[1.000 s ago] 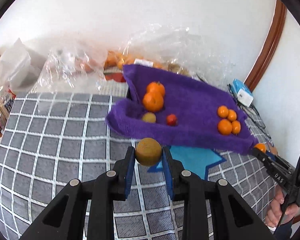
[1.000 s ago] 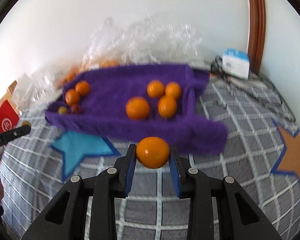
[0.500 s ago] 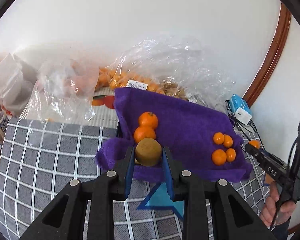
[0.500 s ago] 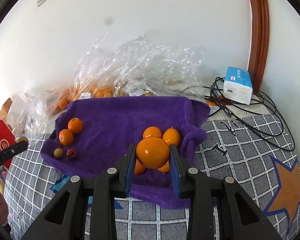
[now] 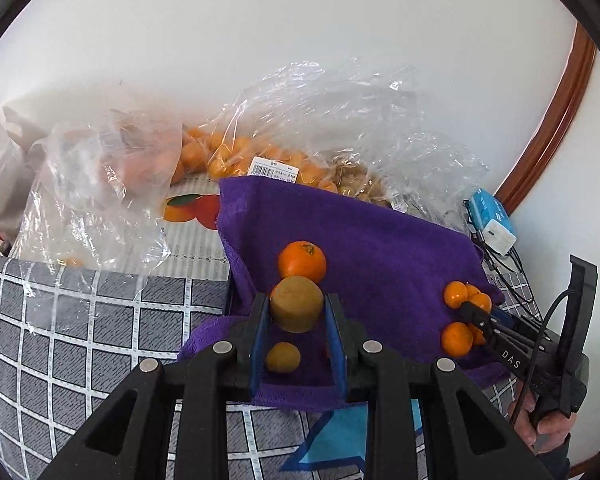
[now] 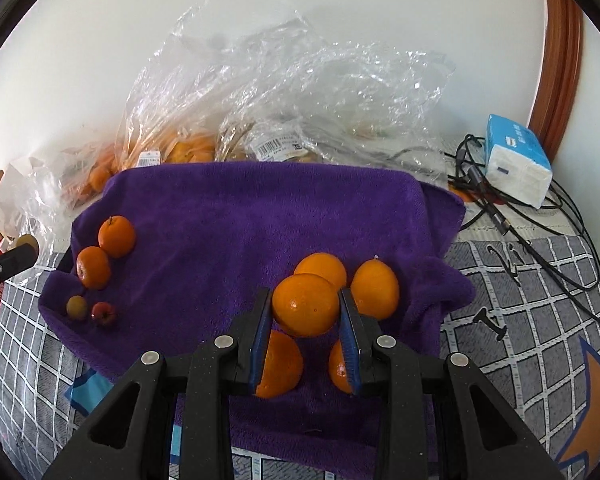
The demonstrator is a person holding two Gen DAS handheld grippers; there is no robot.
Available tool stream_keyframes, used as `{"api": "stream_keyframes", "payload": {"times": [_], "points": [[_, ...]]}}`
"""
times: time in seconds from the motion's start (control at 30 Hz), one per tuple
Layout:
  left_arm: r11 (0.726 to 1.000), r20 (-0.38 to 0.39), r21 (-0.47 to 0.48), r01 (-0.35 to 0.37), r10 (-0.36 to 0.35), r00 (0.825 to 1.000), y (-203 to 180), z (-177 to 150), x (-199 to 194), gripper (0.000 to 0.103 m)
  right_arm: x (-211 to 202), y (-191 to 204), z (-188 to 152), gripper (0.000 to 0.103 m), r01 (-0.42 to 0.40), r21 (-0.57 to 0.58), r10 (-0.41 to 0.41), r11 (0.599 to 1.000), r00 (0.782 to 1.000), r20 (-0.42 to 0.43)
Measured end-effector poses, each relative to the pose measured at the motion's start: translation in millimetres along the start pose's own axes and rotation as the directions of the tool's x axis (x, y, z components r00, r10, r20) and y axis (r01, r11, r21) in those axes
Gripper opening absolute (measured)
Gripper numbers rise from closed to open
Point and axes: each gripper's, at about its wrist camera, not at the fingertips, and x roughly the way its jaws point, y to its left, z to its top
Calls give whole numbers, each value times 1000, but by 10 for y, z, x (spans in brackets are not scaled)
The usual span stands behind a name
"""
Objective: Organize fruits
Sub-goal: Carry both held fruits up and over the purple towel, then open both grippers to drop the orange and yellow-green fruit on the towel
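My left gripper (image 5: 297, 312) is shut on a brown round fruit (image 5: 297, 303) and hangs over the left end of the purple towel (image 5: 372, 240). Below it lie a second small brown fruit (image 5: 283, 357) and an orange (image 5: 302, 261). My right gripper (image 6: 305, 312) is shut on an orange (image 6: 305, 305) above a cluster of several oranges (image 6: 374, 289) at the right end of the towel (image 6: 240, 208). Two oranges (image 6: 116, 236), a small brown fruit (image 6: 76, 306) and a small red fruit (image 6: 103, 313) lie at its left end. The right gripper (image 5: 466, 308) also shows in the left wrist view.
Clear plastic bags (image 6: 268, 96) with more oranges lie behind the towel against the white wall. A blue-and-white tissue pack (image 6: 518, 166) and black cables (image 6: 540, 216) sit at the right. The checked grey cover (image 5: 80, 340) surrounds the towel. A hand (image 5: 540, 426) holds the right gripper's handle.
Both grippers have moved forward from over the checked cover to over the purple towel, each still carrying its fruit. The towel and bags now look closer.
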Motion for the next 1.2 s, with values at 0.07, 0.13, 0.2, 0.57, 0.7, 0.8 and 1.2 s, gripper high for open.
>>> {"api": "stream_keyframes", "payload": {"times": [0.07, 0.13, 0.2, 0.57, 0.7, 0.8, 1.2], "points": [[1000, -3, -1, 2, -2, 1000, 20, 10, 48, 26, 47, 8, -9, 32, -6, -2, 6, 1000, 1000, -10], [1000, -5, -2, 5, -5, 1000, 35, 21, 90, 26, 108, 23, -14, 32, -8, -6, 8, 1000, 1000, -19], [1000, -7, -5, 10, -10, 1000, 46, 30, 123, 26, 157, 34, -24, 32, -8, -5, 8, 1000, 1000, -24], [999, -30, -31, 29, -30, 999, 153, 22, 196, 26, 255, -9, 18, 32, -43, -3, 43, 999, 998, -40], [998, -44, -38, 46, -48, 998, 141, -28, 213, 26, 219, -34, 13, 33, -48, 1, 48, 999, 998, -45], [998, -56, -24, 60, -61, 997, 41, -44, 250, 26, 157, -68, -4, 36, -40, 6, 41, 999, 999, -34], [999, -133, 18, 38, -35, 990, -361, -93, 599, 26, -9, -206, -97, 38, -58, 4, 58, 998, 998, -9]]}}
